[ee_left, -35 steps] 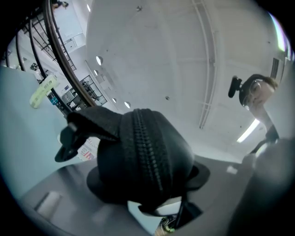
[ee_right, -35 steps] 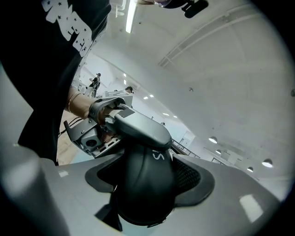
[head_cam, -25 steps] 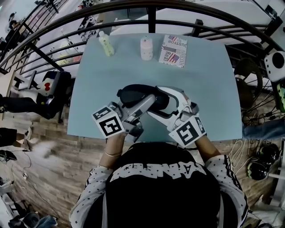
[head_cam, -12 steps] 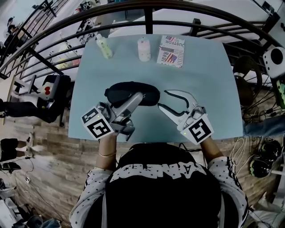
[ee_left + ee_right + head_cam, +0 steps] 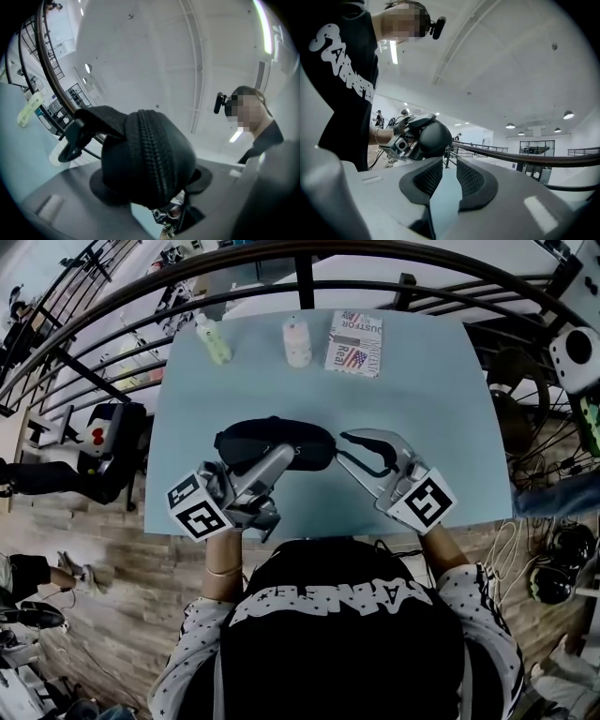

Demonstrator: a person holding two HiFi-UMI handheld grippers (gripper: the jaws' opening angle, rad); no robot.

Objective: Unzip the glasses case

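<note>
Left gripper (image 5: 150, 187): jaws clenched on the glasses case (image 5: 145, 154). The case fills the space between them, and its zipper (image 5: 151, 140) runs straight up the face turned towards that camera.
Right gripper (image 5: 449, 164): jaws have just been closing. They stand a narrow gap apart with nothing between them, and only the counter (image 5: 422, 409) shows through.
Case from the right jaws: it lies beyond their tips and off to the left in the right gripper view. Its rounded end faces them, near but not touching.
Long axis: it runs parallel to the counter's near edge, about midway along it and closer to it than to the far edge.
Nearer hand: the left already has the case. The right is free, and I judge it must go for the zipper pull.
Hard to make out: I cannot pick out the zipper pull. A small metallic glint below the case in the left gripper view may be the pull or part of the other gripper. I cannot tell whether the case rests on the counter or hangs just above it.
Far edge: two bottles (image 5: 212, 338) and a printed packet (image 5: 355, 344) stand well apart from the work.
</note>
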